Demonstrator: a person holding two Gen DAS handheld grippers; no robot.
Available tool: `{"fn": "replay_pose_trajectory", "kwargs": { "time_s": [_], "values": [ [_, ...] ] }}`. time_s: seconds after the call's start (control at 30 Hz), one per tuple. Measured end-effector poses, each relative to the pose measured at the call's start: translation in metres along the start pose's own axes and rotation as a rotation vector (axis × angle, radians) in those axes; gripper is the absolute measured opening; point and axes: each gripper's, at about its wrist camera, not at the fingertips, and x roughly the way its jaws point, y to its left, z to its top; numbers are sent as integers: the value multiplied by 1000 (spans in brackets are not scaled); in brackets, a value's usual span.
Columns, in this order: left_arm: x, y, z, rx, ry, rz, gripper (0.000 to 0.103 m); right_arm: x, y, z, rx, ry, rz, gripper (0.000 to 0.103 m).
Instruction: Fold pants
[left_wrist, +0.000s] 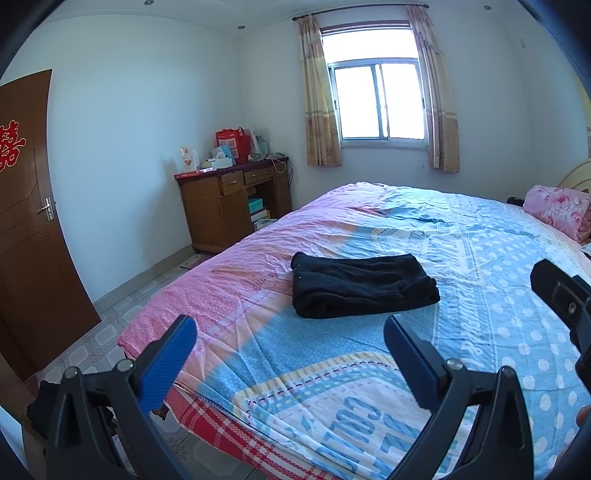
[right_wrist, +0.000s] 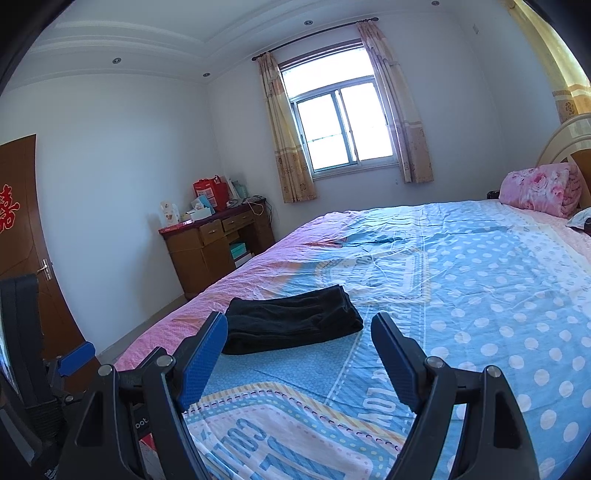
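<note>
My left gripper (left_wrist: 290, 332) is wide apart, nothing btwn the blue pads, held above the bed (left_wrist: 480, 295) near its foot edge. My right gripper (right_wrist: 299, 332) is likewise spread, nothing in it. The black pants (left_wrist: 364, 285) lie folded into a compact rectangle on the quilt, just ahead of both tools, clear of the pads. Pink pillow (right_wrist: 539, 188) sits at the headboard end; a desk (left_wrist: 232, 206) stands w/ clutter by the far wall.

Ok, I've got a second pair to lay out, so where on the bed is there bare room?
Free: the blue dotted spread between the folded black pants and the pink rolled blanket, and the strip nearer than the pants. Crowded: only the headboard end.
</note>
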Motion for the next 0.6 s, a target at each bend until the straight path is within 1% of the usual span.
{"fn": "replay_pose_trajectory", "kwargs": {
  "time_s": [0.23,0.4,0.6],
  "values": [
    [3,2,1,-5,23,-3,103,-3,-3,-1,5,1,-5,81],
    [2,0,0,13,17,19,103,-5,-3,0,5,-2,-9,81],
    [2,0,0,11,11,27,103,-6,-4,-1,8,-3,-13,81]
  ]
}}
